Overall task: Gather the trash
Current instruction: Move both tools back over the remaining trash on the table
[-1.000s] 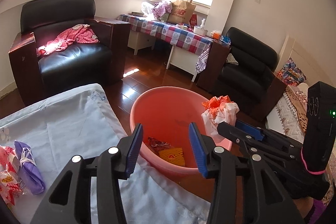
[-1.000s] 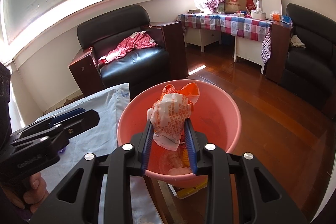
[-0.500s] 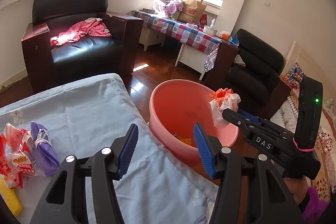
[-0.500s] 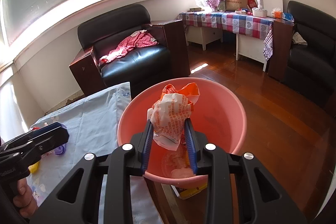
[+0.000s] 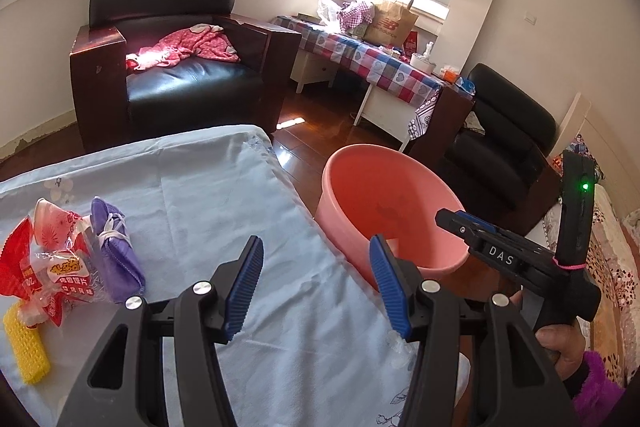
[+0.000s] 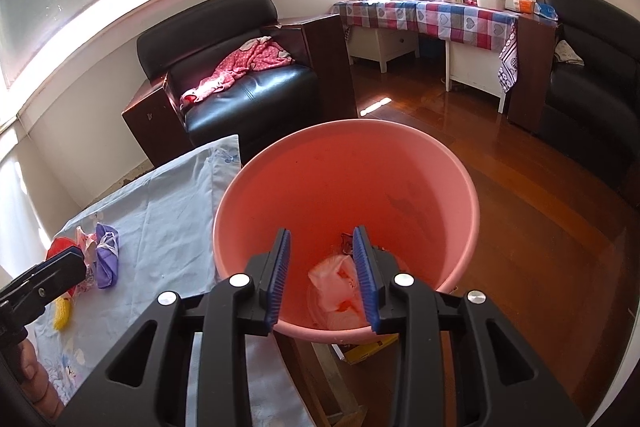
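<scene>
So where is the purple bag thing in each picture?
Left wrist view: the purple bag lies at the left on the blue cloth, beside the red wrappers.
Right wrist view: it shows small at the lower left on the same cloth, just past the left gripper's tip.
Shared landmark: the pink basin, right of the cloth in both views.

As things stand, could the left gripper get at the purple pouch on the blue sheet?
Probably yes. The left gripper is open with nothing between its jaws, and the purple pouch lies uncovered on the blue sheet, off to one side. Only the red snack wrapper crowds its far edge.
</scene>
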Demonstrator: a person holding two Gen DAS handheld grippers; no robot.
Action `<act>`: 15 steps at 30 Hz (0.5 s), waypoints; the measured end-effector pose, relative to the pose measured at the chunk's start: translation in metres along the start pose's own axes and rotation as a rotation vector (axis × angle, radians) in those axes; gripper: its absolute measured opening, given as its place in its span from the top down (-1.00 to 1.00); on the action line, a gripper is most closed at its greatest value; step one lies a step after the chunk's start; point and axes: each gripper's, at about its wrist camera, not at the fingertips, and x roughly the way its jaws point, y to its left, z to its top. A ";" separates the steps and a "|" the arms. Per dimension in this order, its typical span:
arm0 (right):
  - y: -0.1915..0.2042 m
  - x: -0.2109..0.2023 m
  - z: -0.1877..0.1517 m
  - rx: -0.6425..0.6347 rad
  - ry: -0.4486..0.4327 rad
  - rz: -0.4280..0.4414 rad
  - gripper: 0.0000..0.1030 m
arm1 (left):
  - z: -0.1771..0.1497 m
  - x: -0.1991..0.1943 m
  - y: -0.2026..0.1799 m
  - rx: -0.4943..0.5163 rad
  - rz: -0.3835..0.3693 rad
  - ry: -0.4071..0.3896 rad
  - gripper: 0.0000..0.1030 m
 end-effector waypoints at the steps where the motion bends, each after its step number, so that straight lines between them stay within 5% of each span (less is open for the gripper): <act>1: 0.002 -0.001 -0.001 -0.006 -0.002 0.000 0.36 | -0.001 -0.001 0.001 -0.002 0.002 0.000 -0.06; 15: 0.053 -0.002 -0.008 -0.085 0.018 0.139 0.36 | -0.012 -0.025 0.032 -0.050 0.074 -0.032 -0.06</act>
